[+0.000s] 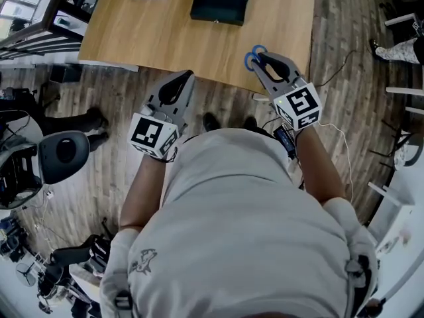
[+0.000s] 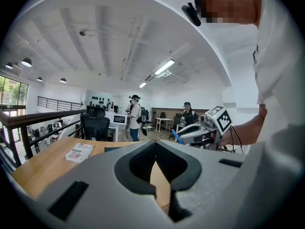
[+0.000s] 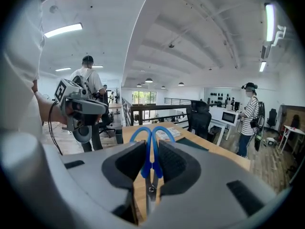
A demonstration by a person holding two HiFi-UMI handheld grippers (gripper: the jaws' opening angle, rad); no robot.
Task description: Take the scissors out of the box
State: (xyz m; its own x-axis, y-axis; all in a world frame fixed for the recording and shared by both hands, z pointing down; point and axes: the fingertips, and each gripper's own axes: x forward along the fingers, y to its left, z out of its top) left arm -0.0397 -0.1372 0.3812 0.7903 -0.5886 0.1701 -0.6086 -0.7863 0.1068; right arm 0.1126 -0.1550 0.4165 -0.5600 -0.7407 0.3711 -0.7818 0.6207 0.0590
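While standing at the tabletop's [image 1: 165, 38] near edge, pinches blue-handled scissors [image 3: 152, 144] in right gripper [image 1: 260, 63]; holds left gripper [image 1: 186, 76] pressed together, empty.

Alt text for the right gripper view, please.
The right hand-held gripper is shut on blue-handled scissors, handles pointing away over a wooden table. The left hand-held gripper hovers at left; a person in a striped shirt stands at right.
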